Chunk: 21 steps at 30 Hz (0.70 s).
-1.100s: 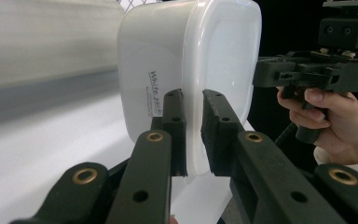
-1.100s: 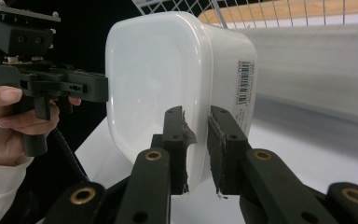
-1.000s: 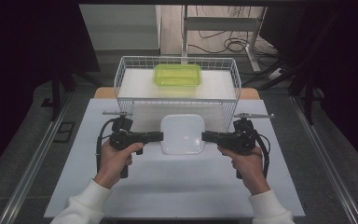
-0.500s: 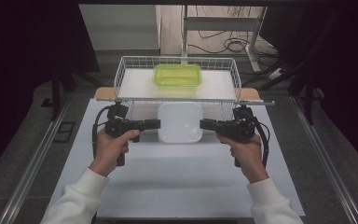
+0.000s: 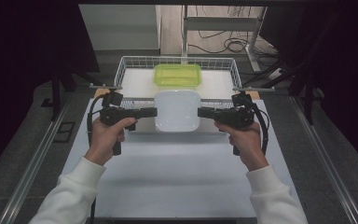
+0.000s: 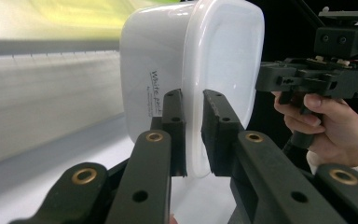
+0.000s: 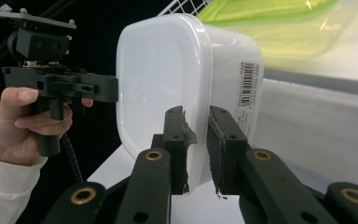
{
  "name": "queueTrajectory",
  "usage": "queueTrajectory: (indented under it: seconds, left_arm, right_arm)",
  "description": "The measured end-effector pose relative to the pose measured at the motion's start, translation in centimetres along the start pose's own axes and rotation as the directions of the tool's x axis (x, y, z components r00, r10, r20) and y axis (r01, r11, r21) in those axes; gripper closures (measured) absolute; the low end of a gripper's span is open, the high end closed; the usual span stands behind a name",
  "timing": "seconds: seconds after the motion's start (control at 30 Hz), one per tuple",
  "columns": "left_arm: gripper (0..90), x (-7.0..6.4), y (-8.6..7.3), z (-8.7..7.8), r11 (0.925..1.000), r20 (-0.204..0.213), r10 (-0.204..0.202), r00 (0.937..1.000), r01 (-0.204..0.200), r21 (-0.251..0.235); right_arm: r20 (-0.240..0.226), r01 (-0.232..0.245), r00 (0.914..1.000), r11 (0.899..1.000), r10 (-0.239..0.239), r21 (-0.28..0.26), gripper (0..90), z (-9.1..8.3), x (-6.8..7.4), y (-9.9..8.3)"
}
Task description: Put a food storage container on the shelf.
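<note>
"White pack" handwritten on white container (image 6: 168, 74), barcode label (image 7: 247, 84)

The green container (image 6: 88, 14) is blurred, and the white container (image 6: 191, 70) hides part of it.

High view overhead facing forward, gripper views close, sharing white container (image 5: 177, 109)

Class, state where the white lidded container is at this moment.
In the high view the white container hangs mid-table between the left gripper and right gripper, each clamped on a side rim, over the near edge of the wire basket holding a green box.
</note>
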<state>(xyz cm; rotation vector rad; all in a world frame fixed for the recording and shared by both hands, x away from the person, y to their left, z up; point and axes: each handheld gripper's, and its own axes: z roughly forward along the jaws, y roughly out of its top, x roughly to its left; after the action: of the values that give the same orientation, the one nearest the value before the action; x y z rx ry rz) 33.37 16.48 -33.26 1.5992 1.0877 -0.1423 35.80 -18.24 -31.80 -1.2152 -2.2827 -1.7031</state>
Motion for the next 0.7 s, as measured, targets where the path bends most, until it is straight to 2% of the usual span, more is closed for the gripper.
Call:
queueTrajectory:
  seconds: [0.23,0.7]
  left_arm:
    - [80.4,-0.3,1.3,-0.3,0.9999,-0.004,0.008,1.0,-0.008,-0.009]
    - [80.5,-0.4,4.0,-0.5,0.9996,0.004,0.017,0.9999,-0.017,-0.024]
  right_arm:
    - [-0.006,0.002,1.0,1.0,-0.002,-0.01,77.3,-0.2,0.3,1.3]
    - [-0.015,-0.003,0.9999,0.999,0.003,-0.034,77.4,0.0,-0.2,3.5]
